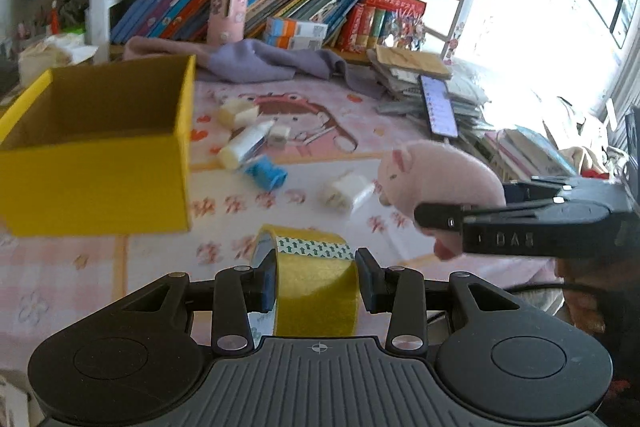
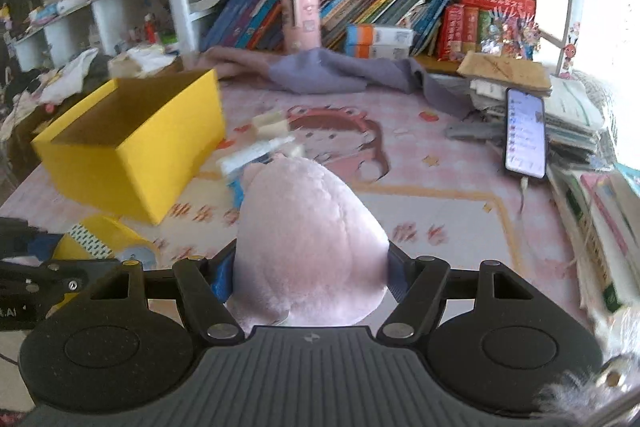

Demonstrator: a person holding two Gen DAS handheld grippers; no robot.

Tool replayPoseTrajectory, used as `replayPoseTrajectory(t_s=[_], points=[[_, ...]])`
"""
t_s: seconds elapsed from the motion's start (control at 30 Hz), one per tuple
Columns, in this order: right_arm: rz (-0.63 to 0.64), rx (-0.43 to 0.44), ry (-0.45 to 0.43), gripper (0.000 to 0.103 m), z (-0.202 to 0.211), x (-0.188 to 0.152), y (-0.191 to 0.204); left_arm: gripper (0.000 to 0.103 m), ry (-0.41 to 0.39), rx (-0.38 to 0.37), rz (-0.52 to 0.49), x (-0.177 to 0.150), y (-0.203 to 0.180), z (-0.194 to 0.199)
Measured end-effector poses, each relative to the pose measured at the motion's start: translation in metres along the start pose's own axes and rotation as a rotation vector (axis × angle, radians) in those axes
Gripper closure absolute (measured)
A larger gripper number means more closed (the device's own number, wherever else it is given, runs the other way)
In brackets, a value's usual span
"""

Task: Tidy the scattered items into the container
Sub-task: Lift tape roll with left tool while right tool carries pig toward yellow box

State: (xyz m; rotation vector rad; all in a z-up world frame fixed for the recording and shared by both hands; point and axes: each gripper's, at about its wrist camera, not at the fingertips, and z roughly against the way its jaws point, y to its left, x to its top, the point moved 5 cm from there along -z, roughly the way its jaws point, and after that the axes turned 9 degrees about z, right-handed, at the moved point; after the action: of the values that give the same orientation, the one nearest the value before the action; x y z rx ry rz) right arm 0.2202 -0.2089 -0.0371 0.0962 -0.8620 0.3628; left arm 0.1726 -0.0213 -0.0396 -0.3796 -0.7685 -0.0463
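My left gripper (image 1: 316, 281) squeezes a roll of yellow tape (image 1: 316, 291) between its pads, up off the pink mat (image 1: 100, 267). My right gripper (image 2: 310, 267) hugs a soft pink pig (image 2: 308, 235) with its jaws about halfway wide. The pig is squishy, so it could slip out. The two grippers are close and might bump. Farther off, the yellow box (image 1: 100, 183) sits open and looks light; a knock could push it into the small bottles (image 1: 244, 147) beside it.
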Motion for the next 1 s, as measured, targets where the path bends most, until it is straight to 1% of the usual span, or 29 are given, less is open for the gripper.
replayPoseTrajectory(t_s=[0.13,0.23,0.33,0.43,0.73,1.0], points=[[0.006,0.025,0.019,0.035,0.009,-0.018,0.037,0.065,0.009,0.026,0.016,-0.019,0.020,0.023],[0.012,0.045,0.036,0.035,0.014,-0.027,0.061,0.065,0.016,0.063,0.036,-0.032,0.035,0.039],[0.023,0.070,0.054,0.035,0.018,-0.032,0.082,0.065,0.013,0.089,0.054,-0.039,0.047,0.052],[0.047,0.080,0.054,0.035,0.022,-0.032,0.099,0.065,0.010,0.110,0.063,-0.045,0.056,0.063],[0.117,0.119,0.042,0.035,0.027,-0.027,0.133,0.065,-0.017,0.137,0.087,-0.051,0.076,0.083],[0.145,0.127,0.031,0.035,0.029,-0.024,0.147,0.065,-0.027,0.136,0.092,-0.050,0.086,0.087]])
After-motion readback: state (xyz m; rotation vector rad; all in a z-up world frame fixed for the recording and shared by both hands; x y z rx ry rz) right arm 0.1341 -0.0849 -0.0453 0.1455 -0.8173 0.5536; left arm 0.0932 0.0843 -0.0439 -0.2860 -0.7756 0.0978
